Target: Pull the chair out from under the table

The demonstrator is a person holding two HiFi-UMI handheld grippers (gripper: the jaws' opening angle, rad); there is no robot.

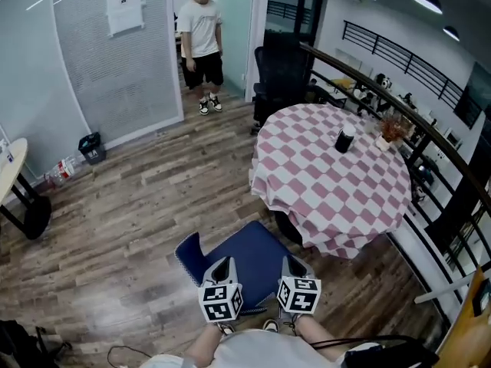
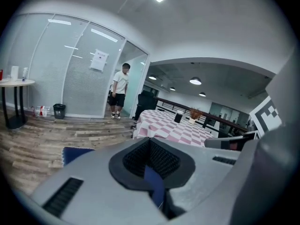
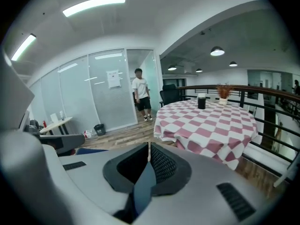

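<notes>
Fingers (image 2: pixel 164 162) of the left gripper (image 1: pixel 222 267) are pressed onto a thin blue edge of the chair (image 1: pixel 249 253), and those of the right gripper (image 1: pixel 294 265) pinch the same blue edge a little further along. Both gripper views show the strip caught between the ribbed pads, with no gap beside it. In the head view we hold the two grippers side by side at the chair's near edge, close in front of our body.

The chair stands on the wooden floor (image 1: pixel 130 205) between us and the round bench (image 1: pixel 307 152), whose pink-and-white checked cloth (image 1: pixel 345 232) hangs low. The seat's far corner sits just by the hem, and we cannot tell whether any of it is tucked beneath.

We judge that the pulling step is in hand and well along. The next move calls for a steady, level draw toward us with both grips equal, so the chair neither swivels nor slips from the pads, until its far edge stands clear of the hem. A person (image 1: pixel 201 37) stands well apart by the doorway, out of the path.
</notes>
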